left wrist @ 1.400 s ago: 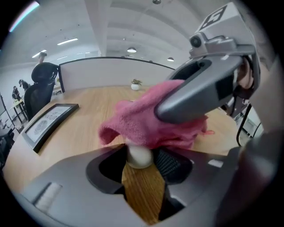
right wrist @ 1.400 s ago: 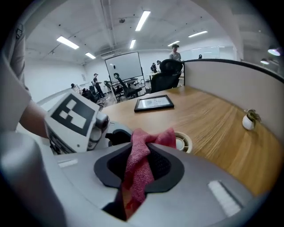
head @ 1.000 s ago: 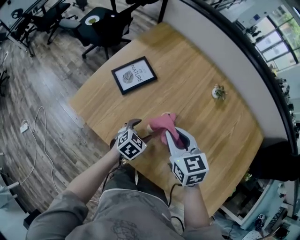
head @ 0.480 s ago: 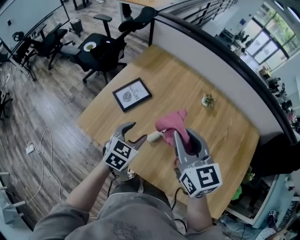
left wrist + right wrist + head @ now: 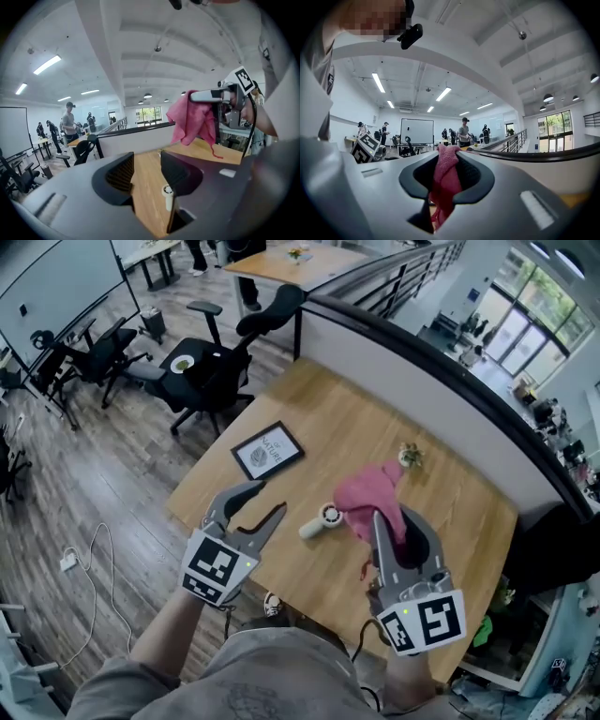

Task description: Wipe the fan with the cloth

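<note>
Lifting both clear of table versus a second ago. Left gripper: empty, half apart, just been closing on nothing. Right gripper: clamped on cloth. Fan: loose on table, 7 o'clock of cloth. Reading as wipe done or paused.

A framed picture and a small plant sit well apart on the wooden table.
</note>
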A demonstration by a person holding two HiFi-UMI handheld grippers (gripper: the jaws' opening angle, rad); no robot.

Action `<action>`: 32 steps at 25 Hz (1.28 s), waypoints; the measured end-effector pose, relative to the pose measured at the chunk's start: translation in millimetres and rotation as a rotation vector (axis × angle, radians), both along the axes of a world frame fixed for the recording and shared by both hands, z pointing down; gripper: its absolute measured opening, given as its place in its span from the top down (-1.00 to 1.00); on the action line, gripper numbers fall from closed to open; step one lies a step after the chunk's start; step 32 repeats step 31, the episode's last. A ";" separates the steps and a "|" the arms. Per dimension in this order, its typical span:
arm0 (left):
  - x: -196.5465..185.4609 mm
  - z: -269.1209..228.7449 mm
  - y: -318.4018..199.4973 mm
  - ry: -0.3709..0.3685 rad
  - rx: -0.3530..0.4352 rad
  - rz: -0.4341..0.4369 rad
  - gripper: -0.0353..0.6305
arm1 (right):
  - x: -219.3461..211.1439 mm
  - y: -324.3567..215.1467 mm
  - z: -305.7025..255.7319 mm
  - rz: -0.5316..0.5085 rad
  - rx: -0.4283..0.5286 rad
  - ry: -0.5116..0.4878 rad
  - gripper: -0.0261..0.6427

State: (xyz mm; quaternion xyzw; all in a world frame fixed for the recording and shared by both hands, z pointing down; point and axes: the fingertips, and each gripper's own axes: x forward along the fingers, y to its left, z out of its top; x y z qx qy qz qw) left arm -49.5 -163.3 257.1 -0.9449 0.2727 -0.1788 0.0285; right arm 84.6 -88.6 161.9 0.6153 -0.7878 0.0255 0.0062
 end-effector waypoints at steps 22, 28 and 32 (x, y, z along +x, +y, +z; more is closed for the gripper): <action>-25.4 -47.6 27.5 0.086 0.068 -0.101 0.89 | 0.1 50.5 33.9 -0.034 -0.123 0.009 0.70; -20.2 -45.2 29.5 0.068 0.054 -0.112 0.89 | 7.8 48.7 38.7 -0.037 -0.137 0.005 0.70; -17.1 -45.3 30.1 0.066 0.052 -0.111 0.89 | 11.9 48.5 40.4 -0.035 -0.141 0.007 0.70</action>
